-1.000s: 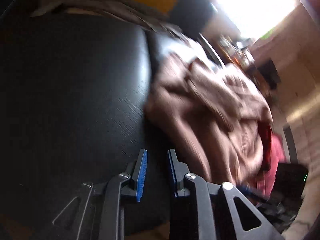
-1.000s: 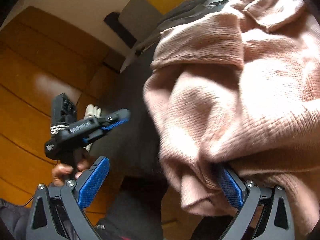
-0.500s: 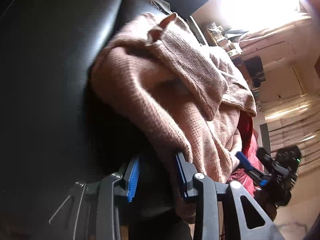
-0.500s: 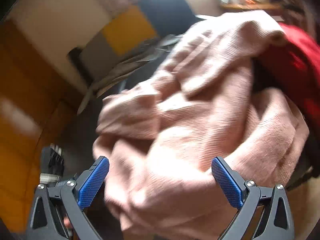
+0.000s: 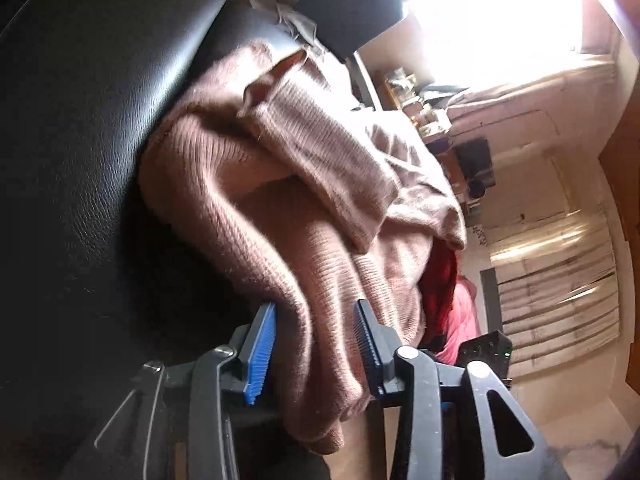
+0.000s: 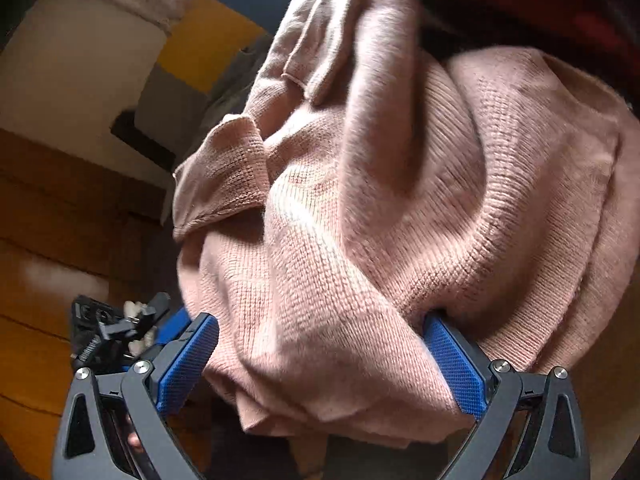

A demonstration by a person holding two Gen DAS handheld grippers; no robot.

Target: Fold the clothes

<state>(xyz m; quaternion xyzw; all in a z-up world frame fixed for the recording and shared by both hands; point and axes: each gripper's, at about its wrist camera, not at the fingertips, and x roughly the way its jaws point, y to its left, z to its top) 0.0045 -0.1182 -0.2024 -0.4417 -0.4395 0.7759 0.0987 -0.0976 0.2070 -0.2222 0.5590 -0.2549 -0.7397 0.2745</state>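
A crumpled pink knitted sweater [image 5: 304, 200] lies on a black leather seat [image 5: 80, 140]. My left gripper [image 5: 316, 344] is open, its blue pads on either side of a hanging fold of the sweater's near edge. In the right wrist view the sweater [image 6: 400, 220] fills the frame. My right gripper [image 6: 320, 360] is wide open with a thick bunch of sweater between its pads. The left gripper [image 6: 120, 328] shows at the lower left there.
A red garment [image 5: 444, 280] lies under the sweater's far side. Grey cloth [image 5: 276, 4] lies at the seat's back. A wooden floor [image 6: 36, 280] lies to the left of the seat. A bright window and cluttered shelves stand beyond.
Both grippers have moved in onto the sweater. A fold now sits between the left pads, and a bunch sits between the right pads. Both stay open.
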